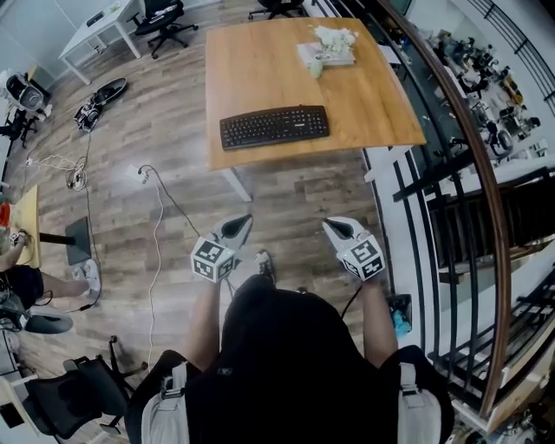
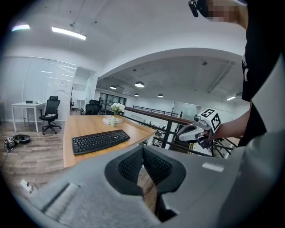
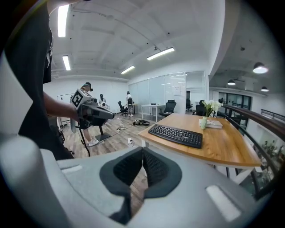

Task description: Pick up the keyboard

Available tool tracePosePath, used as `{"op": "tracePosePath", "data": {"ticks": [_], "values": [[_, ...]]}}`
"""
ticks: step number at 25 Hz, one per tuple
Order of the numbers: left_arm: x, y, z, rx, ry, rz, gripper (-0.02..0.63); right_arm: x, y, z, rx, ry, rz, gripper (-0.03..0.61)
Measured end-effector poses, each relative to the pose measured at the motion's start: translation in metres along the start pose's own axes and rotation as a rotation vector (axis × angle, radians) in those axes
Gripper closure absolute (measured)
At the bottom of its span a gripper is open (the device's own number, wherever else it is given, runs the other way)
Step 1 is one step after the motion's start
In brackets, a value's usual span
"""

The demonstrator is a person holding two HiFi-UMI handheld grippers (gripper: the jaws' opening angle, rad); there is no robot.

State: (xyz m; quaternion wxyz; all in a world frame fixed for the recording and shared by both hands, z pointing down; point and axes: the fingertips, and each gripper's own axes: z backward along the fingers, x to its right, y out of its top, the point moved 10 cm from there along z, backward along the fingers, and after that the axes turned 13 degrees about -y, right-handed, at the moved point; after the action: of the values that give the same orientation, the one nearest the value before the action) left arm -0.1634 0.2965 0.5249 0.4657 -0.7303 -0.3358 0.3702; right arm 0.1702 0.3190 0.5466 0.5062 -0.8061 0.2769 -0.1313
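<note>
Head view: a black rectangular plastic keyboard (image 1: 274, 127) lies on the light wooden tabletop (image 1: 260, 69), well ahead of the left tool (image 1: 237, 227) and the right tool (image 1: 339, 227).

Left gripper view: the left tool (image 2: 143, 149) has its jaws pressed together on nothing. The keyboard (image 2: 100, 141) is ahead, to its left.

Right gripper view: the right tool (image 3: 142, 151) also has its jaws together, empty. The keyboard (image 3: 176, 135) is ahead, to its right.

An open-plan office, with a wooden desk (image 1: 260, 69), swivel chairs (image 1: 163, 19) and glass partitions (image 3: 176, 91).
</note>
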Motion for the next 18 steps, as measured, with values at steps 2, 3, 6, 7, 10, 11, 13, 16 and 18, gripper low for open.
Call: {"op": "tracePosePath", "data": {"ticks": [2, 3, 6, 7, 10, 11, 13, 16, 18], "values": [[-0.013, 0.003, -0.002, -0.001, -0.008, 0.001, 0.603, 0.003, 0.007, -0.010, -0.002, -0.010, 0.003, 0.575], [-0.020, 0.005, -0.003, -0.002, -0.012, 0.002, 0.603, 0.004, 0.010, -0.015, -0.002, -0.014, 0.004, 0.574], [-0.040, 0.009, -0.004, -0.001, -0.022, 0.002, 0.603, 0.006, 0.020, -0.029, -0.015, -0.029, 0.008, 0.575], [-0.046, 0.011, -0.004, 0.001, -0.025, 0.002, 0.603, 0.006, 0.022, -0.034, -0.023, -0.033, 0.013, 0.575], [-0.063, 0.013, -0.004, 0.003, -0.034, 0.005, 0.603, 0.005, 0.029, -0.046, -0.034, -0.046, 0.031, 0.575], [-0.068, 0.013, -0.004, 0.003, -0.038, 0.005, 0.603, 0.005, 0.031, -0.050, -0.031, -0.051, 0.034, 0.574], [-0.076, 0.014, -0.002, 0.000, -0.044, 0.004, 0.603, 0.003, 0.035, -0.058, -0.025, -0.056, 0.034, 0.575], [-0.088, 0.017, -0.005, -0.003, -0.057, -0.004, 0.603, 0.004, 0.040, -0.065, -0.041, -0.065, 0.023, 0.574], [-0.096, 0.020, -0.006, -0.006, -0.064, -0.013, 0.603, 0.004, 0.041, -0.070, -0.045, -0.077, 0.024, 0.574]]}}
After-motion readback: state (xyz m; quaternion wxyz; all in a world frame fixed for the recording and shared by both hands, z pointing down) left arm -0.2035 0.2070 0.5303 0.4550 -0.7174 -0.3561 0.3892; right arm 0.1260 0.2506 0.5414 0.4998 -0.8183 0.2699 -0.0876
